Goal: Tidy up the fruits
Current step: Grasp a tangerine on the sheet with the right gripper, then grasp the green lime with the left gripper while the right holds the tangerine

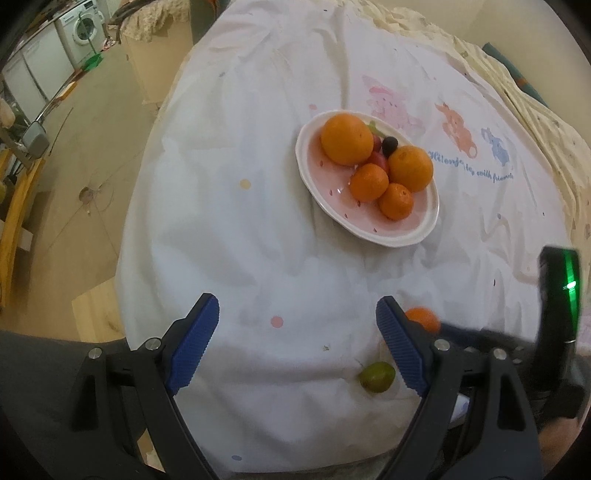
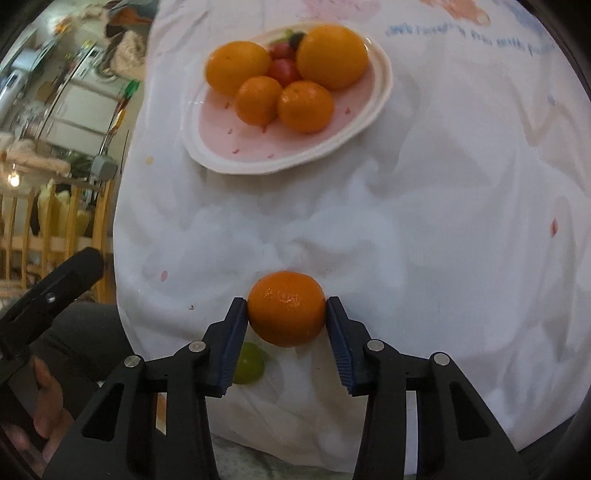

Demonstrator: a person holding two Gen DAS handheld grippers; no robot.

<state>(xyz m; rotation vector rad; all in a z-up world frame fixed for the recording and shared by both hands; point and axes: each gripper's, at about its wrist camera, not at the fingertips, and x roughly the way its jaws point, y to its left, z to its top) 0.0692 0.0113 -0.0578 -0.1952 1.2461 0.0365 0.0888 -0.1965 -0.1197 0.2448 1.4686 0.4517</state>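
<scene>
A pink oval plate (image 1: pixel 413 229) (image 2: pixel 221 147) on the white cloth holds several oranges (image 1: pixel 346 138) (image 2: pixel 332 55), red fruits (image 1: pixel 378 159) (image 2: pixel 283 71) and a dark grape (image 1: pixel 389 144). My right gripper (image 2: pixel 287 312) is shut on a small orange (image 2: pixel 286 308), near the table's front edge; this orange also shows in the left wrist view (image 1: pixel 423 318). A green fruit (image 1: pixel 376 376) (image 2: pixel 249 363) lies on the cloth beside it. My left gripper (image 1: pixel 297 345) is open and empty above the cloth, left of the green fruit.
The white tablecloth (image 1: pixel 240 221) has printed animals and dots. The floor (image 1: pixel 92 155) and a washing machine (image 1: pixel 83 29) are to the left. A wooden rail (image 2: pixel 51 236) stands at the left in the right wrist view.
</scene>
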